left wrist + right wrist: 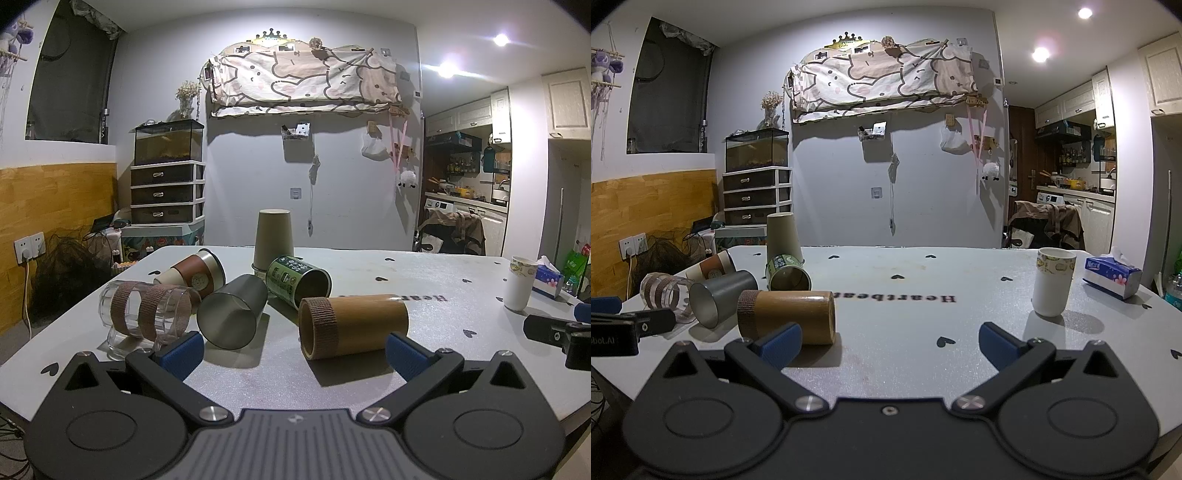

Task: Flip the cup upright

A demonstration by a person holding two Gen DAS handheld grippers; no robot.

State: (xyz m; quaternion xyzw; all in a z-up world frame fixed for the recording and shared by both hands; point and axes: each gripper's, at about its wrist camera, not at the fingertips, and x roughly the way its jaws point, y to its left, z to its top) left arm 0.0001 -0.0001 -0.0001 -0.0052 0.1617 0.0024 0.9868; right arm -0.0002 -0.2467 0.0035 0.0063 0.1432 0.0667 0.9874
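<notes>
Several cups lie on their sides on the white table (pixel 424 291): a brown bamboo cup (pixel 354 325) with a fabric band, a grey metal cup (pixel 232 317), a green printed cup (pixel 299 280), a brown-sleeved cup (pixel 195 275) and a clear glass (pixel 147 314) with two bands. A tan paper cup (pixel 272 240) stands upside down behind them. A white cup (pixel 1052 282) stands upright at the right. My left gripper (pixel 293 354) is open and empty, just in front of the bamboo cup (pixel 786 314). My right gripper (pixel 888 345) is open and empty over bare table.
A blue tissue pack (pixel 1112 277) lies at the table's right edge beyond the white cup. The right gripper's body shows in the left wrist view (pixel 557 332); the left one shows in the right wrist view (pixel 624 328). Drawers and a tank stand behind the table.
</notes>
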